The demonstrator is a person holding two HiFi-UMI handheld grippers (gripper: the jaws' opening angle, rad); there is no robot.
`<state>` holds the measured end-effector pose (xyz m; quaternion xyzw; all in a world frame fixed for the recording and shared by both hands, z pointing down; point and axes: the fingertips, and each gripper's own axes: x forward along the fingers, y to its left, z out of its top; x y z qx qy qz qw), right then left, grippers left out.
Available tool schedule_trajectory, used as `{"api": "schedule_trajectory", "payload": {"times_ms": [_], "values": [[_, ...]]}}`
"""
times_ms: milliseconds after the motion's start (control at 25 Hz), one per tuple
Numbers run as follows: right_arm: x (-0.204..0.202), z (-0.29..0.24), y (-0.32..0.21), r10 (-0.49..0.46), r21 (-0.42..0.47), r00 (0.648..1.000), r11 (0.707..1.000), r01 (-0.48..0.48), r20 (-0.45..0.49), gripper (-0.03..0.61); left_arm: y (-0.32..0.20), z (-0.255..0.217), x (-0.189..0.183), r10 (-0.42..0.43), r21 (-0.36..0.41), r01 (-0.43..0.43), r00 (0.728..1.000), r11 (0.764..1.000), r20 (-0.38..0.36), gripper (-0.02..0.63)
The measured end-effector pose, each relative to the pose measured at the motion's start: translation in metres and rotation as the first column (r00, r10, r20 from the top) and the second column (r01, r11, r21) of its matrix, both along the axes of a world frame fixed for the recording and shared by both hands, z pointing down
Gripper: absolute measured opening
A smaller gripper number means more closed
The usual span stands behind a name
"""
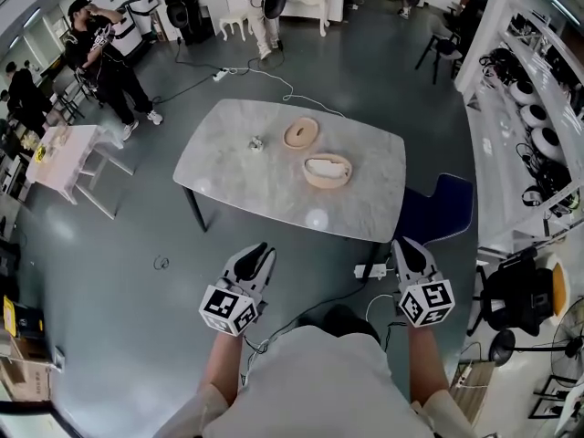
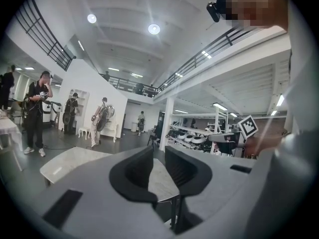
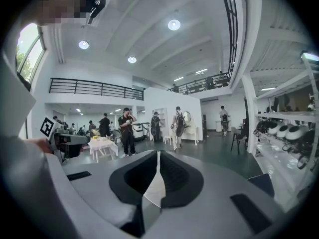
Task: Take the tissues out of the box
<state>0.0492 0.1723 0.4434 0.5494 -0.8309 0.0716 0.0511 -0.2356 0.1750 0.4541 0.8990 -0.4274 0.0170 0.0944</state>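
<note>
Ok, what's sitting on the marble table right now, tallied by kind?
Beige oval box holding white tissue: 1
Beige oval ring, lying apart from the box: 1
Small grey object, too small to identify: 1
Total: 3

Head view steeply down over table [image 1: 237,172]; gripper views level, across same hall [image 3: 214,143]

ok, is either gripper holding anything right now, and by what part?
Nothing held. Left gripper jaws stand apart, empty; right gripper jaws are together on nothing. Both are short of the table.
</note>
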Motion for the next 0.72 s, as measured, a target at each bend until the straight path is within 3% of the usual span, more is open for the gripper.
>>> {"api": "schedule_trajectory", "payload": {"times_ms": [360,720], "values": [[0.005,0.018,-0.026,0.010,-0.038,1.000,0.999,-0.010,0.002,0.041,-0.029,0.009,0.007,0.009,-0.013,-0.009,1.000,1.000,0.002,0.081],[0.014,0.032,-0.103,-0.022,-0.060,1.000,0.998,0.021,-0.003,0.041,-0.094,0.017,0.025,-0.010,-0.035,0.010,1.000,0.999,0.010,0.081]]}}
